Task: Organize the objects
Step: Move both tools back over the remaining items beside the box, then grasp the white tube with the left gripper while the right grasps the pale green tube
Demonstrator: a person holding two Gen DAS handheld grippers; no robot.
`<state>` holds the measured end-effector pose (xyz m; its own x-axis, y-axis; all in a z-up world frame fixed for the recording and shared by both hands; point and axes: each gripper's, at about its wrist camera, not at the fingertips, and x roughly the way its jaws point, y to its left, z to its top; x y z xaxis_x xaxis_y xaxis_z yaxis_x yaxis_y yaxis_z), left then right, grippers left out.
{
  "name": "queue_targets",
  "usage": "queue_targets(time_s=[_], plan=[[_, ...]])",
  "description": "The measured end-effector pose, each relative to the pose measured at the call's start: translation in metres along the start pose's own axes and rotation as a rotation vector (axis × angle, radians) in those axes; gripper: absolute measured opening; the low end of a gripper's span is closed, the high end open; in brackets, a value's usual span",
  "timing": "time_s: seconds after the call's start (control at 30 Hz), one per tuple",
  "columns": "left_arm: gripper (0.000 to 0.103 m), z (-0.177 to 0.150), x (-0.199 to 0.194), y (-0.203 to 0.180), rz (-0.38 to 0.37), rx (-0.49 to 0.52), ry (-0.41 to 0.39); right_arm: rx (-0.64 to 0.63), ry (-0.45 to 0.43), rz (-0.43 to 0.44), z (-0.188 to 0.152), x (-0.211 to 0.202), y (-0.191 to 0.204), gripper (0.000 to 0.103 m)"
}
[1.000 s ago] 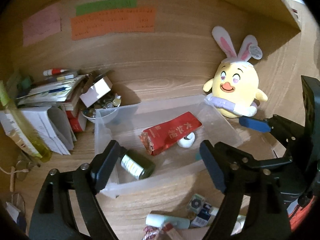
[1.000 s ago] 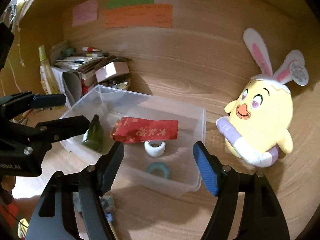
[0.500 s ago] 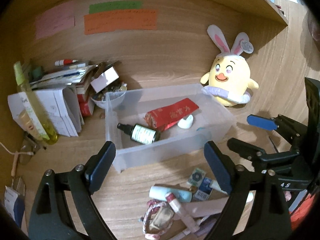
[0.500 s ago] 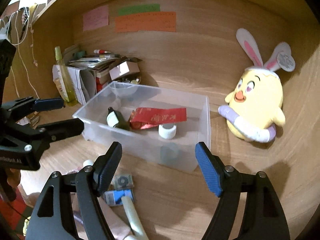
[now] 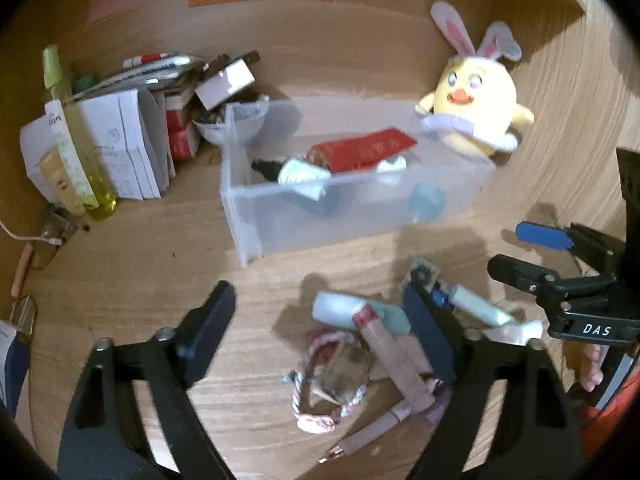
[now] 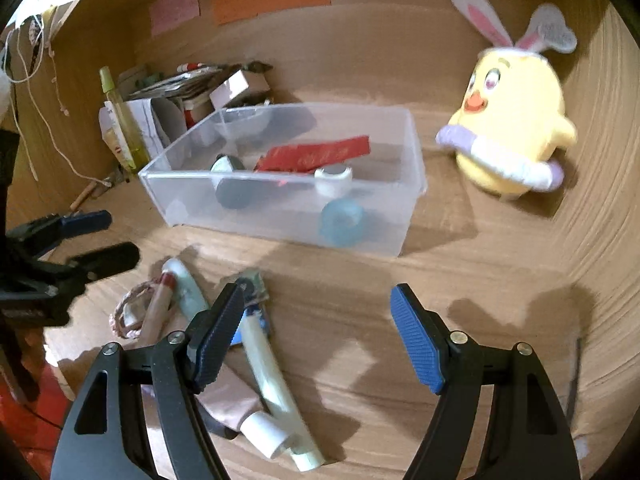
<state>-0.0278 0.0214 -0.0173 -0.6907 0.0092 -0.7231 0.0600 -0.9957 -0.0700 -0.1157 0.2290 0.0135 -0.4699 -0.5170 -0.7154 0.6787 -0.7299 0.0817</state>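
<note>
Your left gripper (image 5: 320,332) hangs over the tabletop (image 5: 160,264) with its jaws spread wide and nothing between the pads. Just ahead of and between those jaws lies the loose pile — a woven pouch (image 5: 332,376), a pink tube (image 5: 392,356) and a pale green tube (image 5: 360,312), touching and overlapping one another. Farther ahead, beyond the pile, stands the clear bin (image 5: 340,212); inside it lie a red packet (image 5: 362,154), a dark bottle (image 5: 288,172) and a blue tape ring (image 5: 428,204). A yellow plush chick (image 5: 476,112) sits past the bin's far right corner.

Your right gripper (image 6: 316,340) is also wide open and empty. Its left jaw sits over the pile — a long green tube (image 6: 272,380) runs out from beside that jaw toward you, with a white cap (image 6: 264,434) next to its near end. The bin (image 6: 412,168) lies ahead of the jaws, slightly to the left; the chick (image 6: 516,128) is ahead to the right.
</note>
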Motion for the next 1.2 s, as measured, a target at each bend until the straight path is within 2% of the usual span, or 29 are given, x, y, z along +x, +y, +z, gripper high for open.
queue_targets(time_s=[0.03,0.13,0.2,0.3,0.43,0.77,0.93,1.13,1.2], plan=[[0.073,-0.003,0.002,-0.002,-0.008,0.003,0.012,-0.012,0.009,0.001,-0.002,0.002,0.002,0.073],[0.072,-0.01,0.002,-0.006,-0.029,-0.006,0.028,-0.047,0.021,0.008,-0.007,0.007,0.009,0.071],[0.072,-0.013,0.001,-0.008,-0.044,-0.016,0.031,-0.071,0.029,0.012,-0.01,0.008,0.013,0.067],[0.067,-0.017,0.001,-0.012,-0.076,-0.028,0.05,-0.085,0.034,0.036,-0.012,0.011,0.013,0.055],[0.053,-0.025,0.008,-0.023,-0.11,-0.026,0.092,-0.087,0.062,0.072,-0.012,0.018,0.009,0.039],[0.039,-0.02,0.017,-0.028,-0.066,-0.004,0.088,-0.122,0.083,0.118,-0.016,0.015,0.007,0.037],[0.033,-0.011,0.025,-0.028,-0.048,0.019,0.09,-0.157,0.098,0.109,-0.018,0.02,0.012,0.036],[0.018,-0.002,0.034,-0.025,-0.044,0.038,0.09,-0.141,0.117,0.096,-0.018,0.028,0.004,0.021],[0.016,0.001,0.035,-0.022,-0.045,0.034,0.093,-0.124,0.112,0.096,-0.018,0.027,0.0,0.017]])
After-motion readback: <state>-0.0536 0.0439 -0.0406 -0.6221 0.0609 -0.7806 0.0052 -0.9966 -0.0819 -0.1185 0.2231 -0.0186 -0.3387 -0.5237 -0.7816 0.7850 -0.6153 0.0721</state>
